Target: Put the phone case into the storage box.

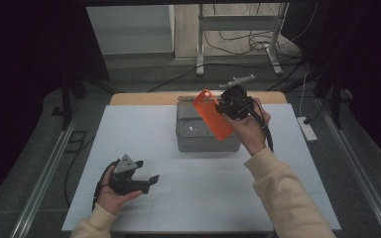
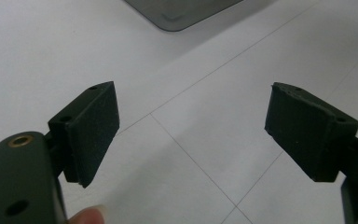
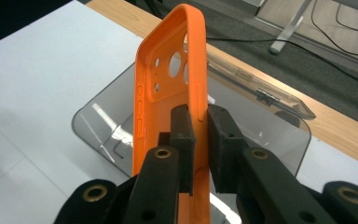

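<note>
Tabletop (image 1: 129, 134) covered in white sheeting, with one bare wooden strip along its far edge. One grey translucent box (image 1: 191, 134) stands near the middle of the far edge, open at the top, its clear lid (image 3: 256, 91) lying behind it toward the wooden strip. One orange phone case (image 1: 212, 115) is held in the air above the box, upright on its long side, camera cut-outs at its far end. Right gripper (image 3: 200, 140): jaws clamped on one side wall of the case. Left gripper (image 1: 146, 181): jaws wide apart with nothing between them, resting near the front left corner of the surface. Judged progress: the case is grasped and lifted clear; whether it is bound into or out of the box cannot be told, and setting it down remains.
</note>
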A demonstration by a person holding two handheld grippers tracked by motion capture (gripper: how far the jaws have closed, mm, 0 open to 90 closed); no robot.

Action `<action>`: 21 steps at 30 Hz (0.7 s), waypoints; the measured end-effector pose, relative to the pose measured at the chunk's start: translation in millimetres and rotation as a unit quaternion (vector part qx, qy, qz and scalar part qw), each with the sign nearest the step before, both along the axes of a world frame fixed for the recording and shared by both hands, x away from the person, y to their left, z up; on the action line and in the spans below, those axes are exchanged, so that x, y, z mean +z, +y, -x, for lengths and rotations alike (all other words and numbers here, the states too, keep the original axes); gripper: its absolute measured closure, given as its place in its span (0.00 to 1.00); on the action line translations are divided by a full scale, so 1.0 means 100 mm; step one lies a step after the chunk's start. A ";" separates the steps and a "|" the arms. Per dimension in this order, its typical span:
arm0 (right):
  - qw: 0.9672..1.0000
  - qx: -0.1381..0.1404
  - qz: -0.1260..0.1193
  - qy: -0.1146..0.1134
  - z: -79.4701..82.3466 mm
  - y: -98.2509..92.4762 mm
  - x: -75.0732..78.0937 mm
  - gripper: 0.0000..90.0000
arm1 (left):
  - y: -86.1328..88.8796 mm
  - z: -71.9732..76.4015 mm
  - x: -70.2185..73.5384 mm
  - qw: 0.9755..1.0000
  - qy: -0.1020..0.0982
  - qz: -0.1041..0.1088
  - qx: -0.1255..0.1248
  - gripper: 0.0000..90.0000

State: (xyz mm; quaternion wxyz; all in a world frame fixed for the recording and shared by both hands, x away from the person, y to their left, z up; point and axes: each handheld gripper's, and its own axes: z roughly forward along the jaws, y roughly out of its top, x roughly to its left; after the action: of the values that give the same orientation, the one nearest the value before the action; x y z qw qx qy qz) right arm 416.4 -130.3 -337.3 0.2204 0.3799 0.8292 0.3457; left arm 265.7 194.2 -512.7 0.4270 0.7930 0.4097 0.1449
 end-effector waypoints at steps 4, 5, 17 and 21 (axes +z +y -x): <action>1.000 -0.012 0.010 0.000 -0.06 0.01 0.01 0.90 | -0.01 0.00 0.00 1.000 0.001 -0.001 -0.002 0.20; 1.000 -0.017 0.015 0.000 -0.09 0.01 0.01 0.90 | -0.01 0.00 0.00 1.000 0.001 -0.001 -0.002 0.20; 0.998 -0.047 0.035 0.015 -0.30 0.04 -0.03 0.90 | 0.00 -0.01 0.00 1.000 0.001 0.000 -0.001 0.20; 0.997 -0.055 0.043 0.017 -0.34 0.05 -0.04 0.90 | 0.00 -0.01 0.00 1.000 0.001 -0.001 -0.002 0.20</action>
State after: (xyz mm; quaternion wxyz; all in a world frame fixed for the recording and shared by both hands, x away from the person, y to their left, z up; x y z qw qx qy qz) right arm 450.1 -125.2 -341.3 0.2412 0.4204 0.8248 0.2911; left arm 266.4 194.2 -512.6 0.4260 0.7943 0.4084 0.1444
